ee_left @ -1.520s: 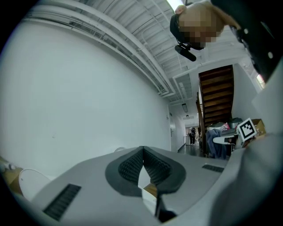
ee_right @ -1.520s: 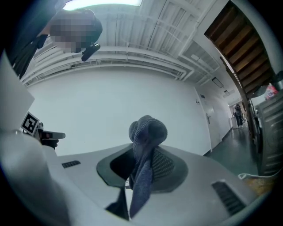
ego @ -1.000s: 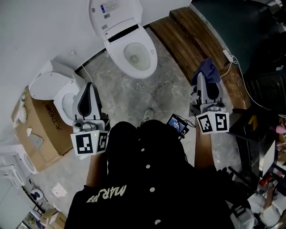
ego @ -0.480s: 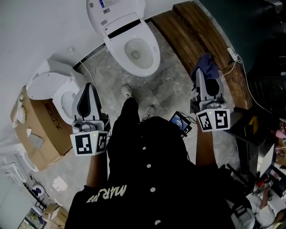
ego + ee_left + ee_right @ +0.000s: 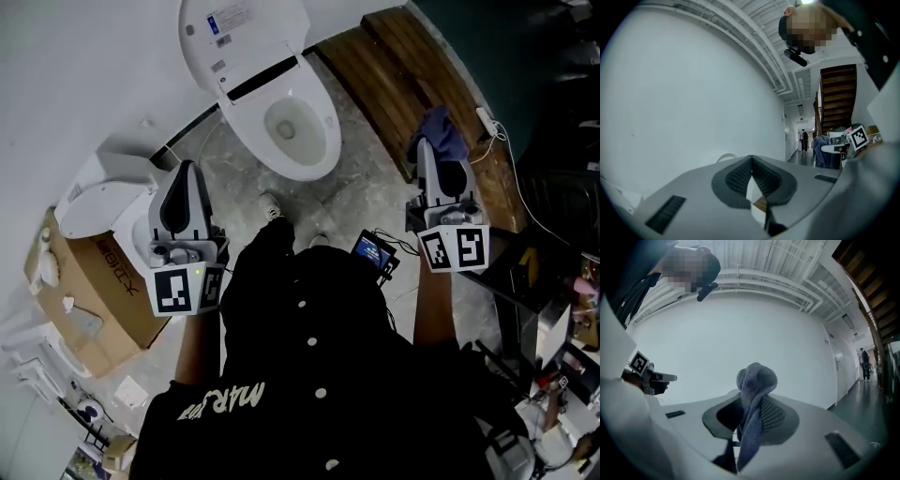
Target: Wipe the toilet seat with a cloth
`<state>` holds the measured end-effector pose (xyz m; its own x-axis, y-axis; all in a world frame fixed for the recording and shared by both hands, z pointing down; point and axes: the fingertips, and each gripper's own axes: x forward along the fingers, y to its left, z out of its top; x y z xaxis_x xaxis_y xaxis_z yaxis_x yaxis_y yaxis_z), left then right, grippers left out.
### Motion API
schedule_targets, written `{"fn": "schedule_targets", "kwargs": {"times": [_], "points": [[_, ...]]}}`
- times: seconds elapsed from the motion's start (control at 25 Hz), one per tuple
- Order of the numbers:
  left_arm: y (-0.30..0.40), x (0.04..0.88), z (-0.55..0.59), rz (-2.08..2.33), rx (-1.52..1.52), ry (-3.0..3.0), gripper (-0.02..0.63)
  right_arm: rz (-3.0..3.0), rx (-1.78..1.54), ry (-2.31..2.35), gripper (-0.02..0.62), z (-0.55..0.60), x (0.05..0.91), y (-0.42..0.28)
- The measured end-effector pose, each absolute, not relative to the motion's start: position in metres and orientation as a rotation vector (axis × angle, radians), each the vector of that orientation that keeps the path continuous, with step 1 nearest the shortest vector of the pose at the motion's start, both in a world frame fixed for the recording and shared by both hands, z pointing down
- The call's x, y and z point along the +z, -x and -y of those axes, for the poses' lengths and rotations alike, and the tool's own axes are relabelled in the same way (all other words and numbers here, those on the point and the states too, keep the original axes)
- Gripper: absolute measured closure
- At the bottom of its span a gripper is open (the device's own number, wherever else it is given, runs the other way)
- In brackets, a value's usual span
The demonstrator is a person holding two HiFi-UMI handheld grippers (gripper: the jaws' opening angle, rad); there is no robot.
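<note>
One blue-grey cloth was clamped between the jaws of the right tongs, bunched into a knot above the tips with a strip trailing down between the ribbed pads. In the head view the cloth hung over a dark wooden board that ran along the floor, well apart from the toilet seat and to its right. The seat lay down on the white bowl, and the lid stood raised behind it against the wall.

The left tongs were held out on the other side of the person's body, jaws together at the tips with nothing between them, as the left gripper view showed. They hovered above a second white toilet that stood beside a brown cardboard box. A white shoe stood on the mottled grey floor just short of the bowl. A small dark device with a lit screen showed at the front of the person's black buttoned shirt.
</note>
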<state>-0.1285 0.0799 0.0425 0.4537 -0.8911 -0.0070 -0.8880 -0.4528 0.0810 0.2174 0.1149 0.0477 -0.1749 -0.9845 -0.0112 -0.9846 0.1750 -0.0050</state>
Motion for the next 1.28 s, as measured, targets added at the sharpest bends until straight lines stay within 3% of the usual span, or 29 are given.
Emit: {"fn": "schedule_targets", "kwargs": {"times": [0.36,0.76,1.04,1.28], "points": [[0.144,0.043,-0.018,1.561,-0.065,-2.633,0.597,-2.389,0.011,2.077,0.509,-0.052,0.017,-0.238],[0.125,0.055,0.015,1.519,-0.009,-2.629,0.597,-2.505,0.195,2.216,0.509,-0.027,-0.032,-0.322],[0.089,0.052,0.030,1.563,0.007,-2.588,0.597,-2.611,0.061,2.134,0.509,0.015,0.028,-0.353],[0.072,0.082,0.041,1.552,0.127,-2.571,0.597,-2.711,-0.039,2.022,0.509,0.066,0.120,-0.334]]}}
